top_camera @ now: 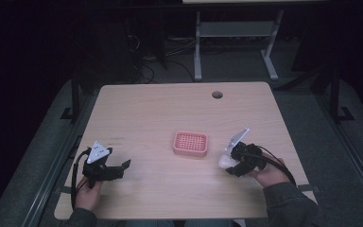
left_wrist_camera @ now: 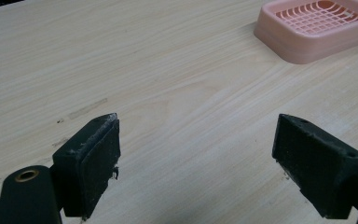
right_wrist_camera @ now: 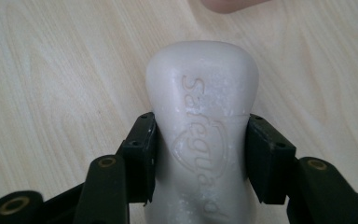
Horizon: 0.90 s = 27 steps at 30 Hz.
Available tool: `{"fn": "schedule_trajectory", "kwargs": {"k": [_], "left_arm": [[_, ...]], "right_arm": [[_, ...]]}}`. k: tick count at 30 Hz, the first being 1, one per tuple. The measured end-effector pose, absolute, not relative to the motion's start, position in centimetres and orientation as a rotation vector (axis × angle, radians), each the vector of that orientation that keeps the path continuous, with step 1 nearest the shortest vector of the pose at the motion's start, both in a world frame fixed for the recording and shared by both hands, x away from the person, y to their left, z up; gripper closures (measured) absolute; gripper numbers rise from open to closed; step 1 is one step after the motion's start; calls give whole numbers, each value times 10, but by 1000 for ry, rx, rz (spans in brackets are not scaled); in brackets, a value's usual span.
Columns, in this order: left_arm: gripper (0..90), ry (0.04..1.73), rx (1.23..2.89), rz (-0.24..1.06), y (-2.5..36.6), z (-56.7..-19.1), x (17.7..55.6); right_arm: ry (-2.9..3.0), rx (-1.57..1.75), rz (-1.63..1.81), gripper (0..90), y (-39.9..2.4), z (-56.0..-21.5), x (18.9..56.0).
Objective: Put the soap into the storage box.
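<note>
- Our left gripper [top_camera: 123,166] and right gripper [top_camera: 228,165] are black, with grey three-cornered plates on top.
- Black cables trail off them.
- Our sleeves [top_camera: 290,202] are dark grey.

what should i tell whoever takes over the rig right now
Right tool: shut on the white soap bar, held just right of the pink soap dish.
Left tool: open, nothing between its jaws, over bare table at the near left.
Done: soap gripped.
Left: likely set the soap in the dish, which holds nothing yet, then release.
</note>
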<state>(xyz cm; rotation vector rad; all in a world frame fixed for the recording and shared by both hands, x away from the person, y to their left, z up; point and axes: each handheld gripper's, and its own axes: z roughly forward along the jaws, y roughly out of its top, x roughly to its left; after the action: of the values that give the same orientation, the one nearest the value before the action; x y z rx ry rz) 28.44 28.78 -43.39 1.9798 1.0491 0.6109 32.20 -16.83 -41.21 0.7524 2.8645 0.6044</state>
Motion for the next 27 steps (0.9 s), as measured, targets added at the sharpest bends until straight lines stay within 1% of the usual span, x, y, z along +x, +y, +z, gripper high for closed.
{"fn": "schedule_trajectory", "kwargs": {"k": [27], "left_arm": [[147, 1062, 1959, 597, 287, -435, 286]], "right_arm": [[2880, 651, 632, 487, -140, -389, 357]]}}
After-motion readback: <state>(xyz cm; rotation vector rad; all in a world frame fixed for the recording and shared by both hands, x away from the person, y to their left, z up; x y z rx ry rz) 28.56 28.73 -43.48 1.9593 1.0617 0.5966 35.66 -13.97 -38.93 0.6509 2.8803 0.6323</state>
